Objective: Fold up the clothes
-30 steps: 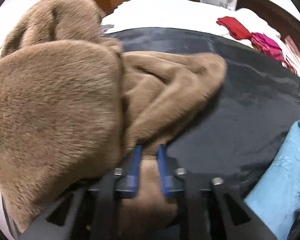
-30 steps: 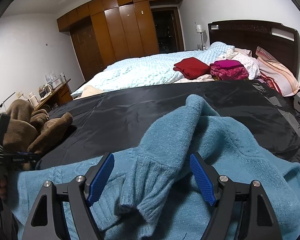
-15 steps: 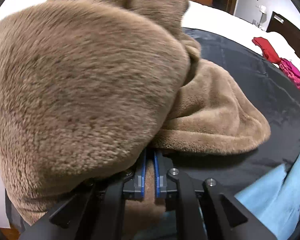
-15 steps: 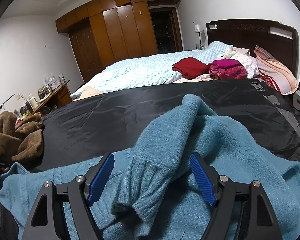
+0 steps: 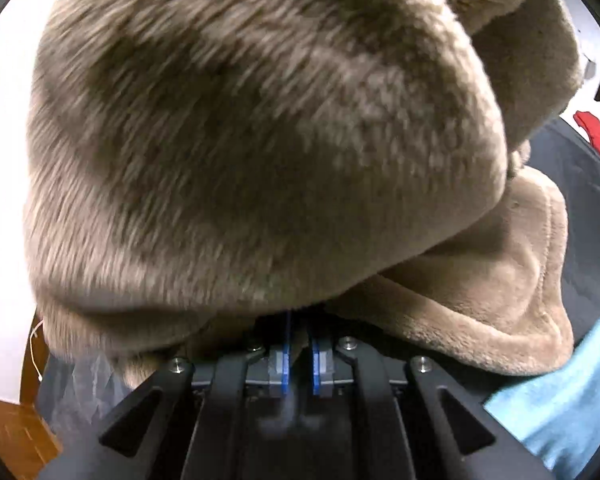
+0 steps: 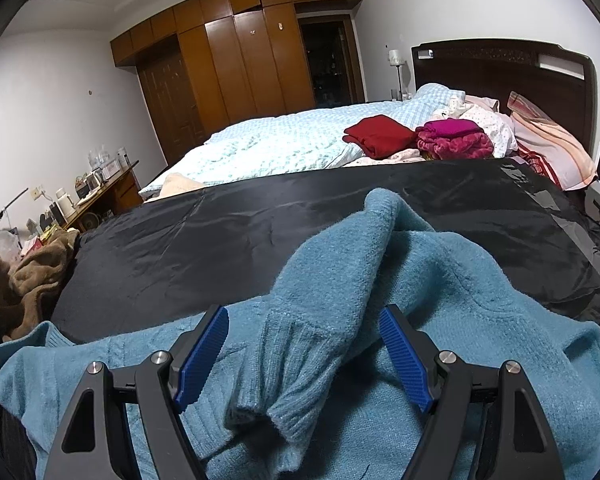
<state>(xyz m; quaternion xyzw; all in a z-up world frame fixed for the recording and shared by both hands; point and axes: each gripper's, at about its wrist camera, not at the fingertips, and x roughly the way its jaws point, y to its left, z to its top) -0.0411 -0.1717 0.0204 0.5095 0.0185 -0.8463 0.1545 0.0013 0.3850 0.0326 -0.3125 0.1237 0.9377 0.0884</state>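
Left tongs (image 5: 299,354) pinch the unfolded fleece (image 5: 260,140); right tongs (image 6: 304,354), spread, straddle the unfolded sweater's (image 6: 440,280) cuff. Both folds remain.

A sweater (image 6: 440,320) lay on a sheet (image 6: 220,240) spread over the near part of the bed (image 6: 280,148), its sleeve cuff (image 6: 284,364) between the right gripper's (image 6: 304,354) parted fingers. A fleece garment (image 6: 28,280) sat at the sheet's left edge. Behind the sheet, folded clothes (image 6: 420,136) rested before pillows (image 6: 548,140) and the headboard (image 6: 500,68). A wardrobe (image 6: 228,56) stood beyond the bed, a cluttered desk (image 6: 100,188) along the left wall.
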